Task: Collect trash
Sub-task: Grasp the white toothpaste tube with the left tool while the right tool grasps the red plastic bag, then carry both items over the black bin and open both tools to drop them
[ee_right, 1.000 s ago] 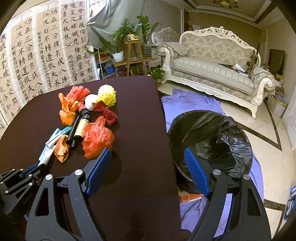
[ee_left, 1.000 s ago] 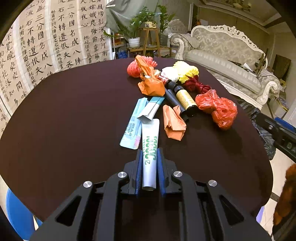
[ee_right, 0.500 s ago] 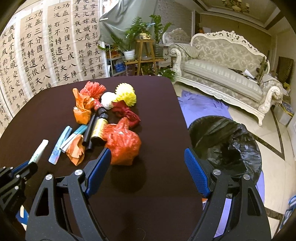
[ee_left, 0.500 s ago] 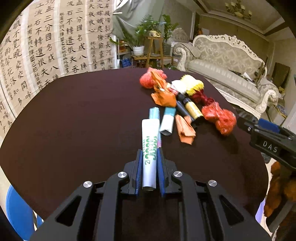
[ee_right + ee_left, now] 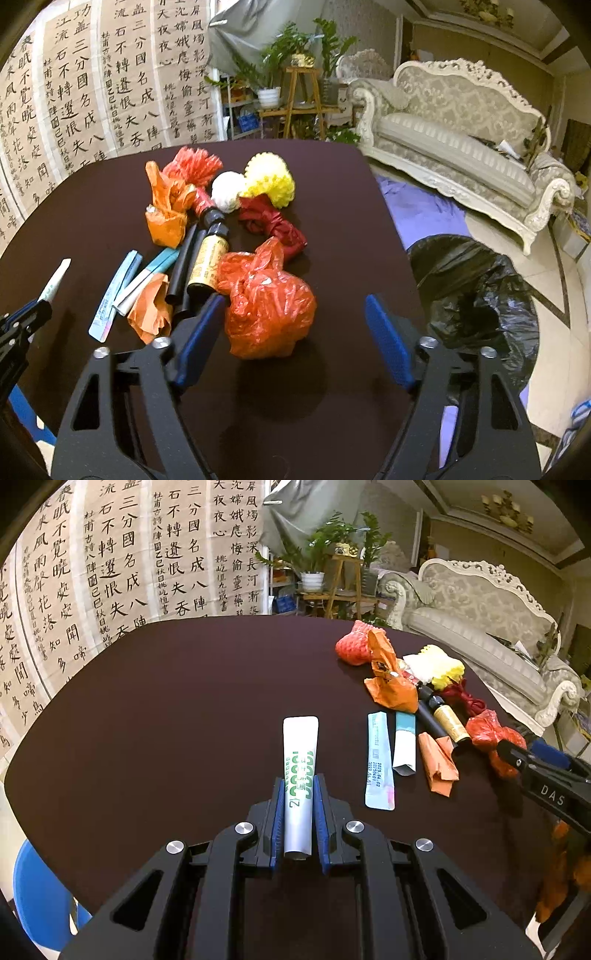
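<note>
My left gripper (image 5: 299,782) is shut on a white tube with green print (image 5: 300,760) and holds it above the dark table (image 5: 166,709); the tube also shows in the right wrist view (image 5: 55,278). My right gripper (image 5: 295,314) is open, its jaws on either side of a crumpled red plastic bag (image 5: 267,302) on the table. Behind the bag lies a pile of trash: a gold-labelled bottle (image 5: 208,264), orange wrappers (image 5: 166,210), blue sachets (image 5: 114,291), a yellow ball (image 5: 271,181). A black-lined trash bin (image 5: 476,295) stands on the floor to the right of the table.
A white sofa (image 5: 461,136) stands at the back right. Potted plants on a wooden stand (image 5: 299,88) and calligraphy sheets (image 5: 92,81) line the back wall. A purple cloth (image 5: 417,206) lies on the floor by the bin. A blue stool (image 5: 40,897) is at the table's left edge.
My left gripper has lifted the tube off the table and swung left, away from the pile. My right gripper has moved in toward the red bag, which now lies between its open jaws.
</note>
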Demonstrator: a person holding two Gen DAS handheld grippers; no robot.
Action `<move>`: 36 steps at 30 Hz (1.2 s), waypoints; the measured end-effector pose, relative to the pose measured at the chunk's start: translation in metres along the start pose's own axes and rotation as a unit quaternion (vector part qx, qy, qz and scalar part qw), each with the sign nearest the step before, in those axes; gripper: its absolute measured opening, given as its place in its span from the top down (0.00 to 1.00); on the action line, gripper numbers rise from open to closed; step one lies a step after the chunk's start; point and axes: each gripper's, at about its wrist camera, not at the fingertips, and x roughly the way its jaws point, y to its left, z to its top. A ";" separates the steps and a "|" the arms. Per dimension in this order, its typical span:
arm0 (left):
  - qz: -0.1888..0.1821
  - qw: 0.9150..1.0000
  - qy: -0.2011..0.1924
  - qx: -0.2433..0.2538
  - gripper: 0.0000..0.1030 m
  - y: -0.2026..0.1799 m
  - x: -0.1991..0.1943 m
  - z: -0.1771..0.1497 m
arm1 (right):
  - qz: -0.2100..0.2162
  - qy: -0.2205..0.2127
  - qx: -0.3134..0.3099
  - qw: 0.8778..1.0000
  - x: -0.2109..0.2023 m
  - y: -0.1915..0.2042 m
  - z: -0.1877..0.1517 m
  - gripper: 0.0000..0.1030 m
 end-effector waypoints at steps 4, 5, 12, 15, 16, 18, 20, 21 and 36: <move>-0.004 1.000 0.001 0.000 0.84 -0.001 0.004 0.002 | 0.024 0.020 0.006 1.000 0.007 0.000 -0.004 0.61; -0.005 1.000 0.001 0.000 0.84 -0.001 0.004 0.002 | 0.025 0.017 0.006 1.000 0.007 0.000 -0.004 0.62; -0.015 1.000 -0.009 0.006 0.84 -0.008 -0.001 0.007 | 0.022 -0.002 0.012 1.000 -0.006 -0.006 -0.005 0.64; -0.024 0.999 -0.020 0.016 0.84 -0.020 -0.007 0.010 | 0.014 -0.013 0.022 1.000 -0.015 -0.017 -0.004 0.64; -0.029 0.999 -0.023 0.019 0.84 -0.023 -0.009 0.011 | 0.009 -0.018 0.026 0.999 -0.019 -0.021 -0.004 0.64; -0.040 0.998 -0.029 0.027 0.84 -0.035 -0.013 0.013 | -0.002 -0.026 0.031 0.999 -0.024 -0.031 -0.004 0.64; -0.052 0.997 -0.035 0.034 0.84 -0.044 -0.016 0.016 | -0.015 -0.032 0.038 0.999 -0.030 -0.042 -0.003 0.64; -0.059 0.997 -0.039 0.037 0.84 -0.050 -0.018 0.017 | -0.023 -0.036 0.042 0.998 -0.033 -0.048 -0.004 0.64; -0.156 0.978 -0.062 0.122 0.84 -0.167 -0.016 0.032 | -0.124 -0.057 0.114 0.984 -0.051 -0.151 -0.018 0.64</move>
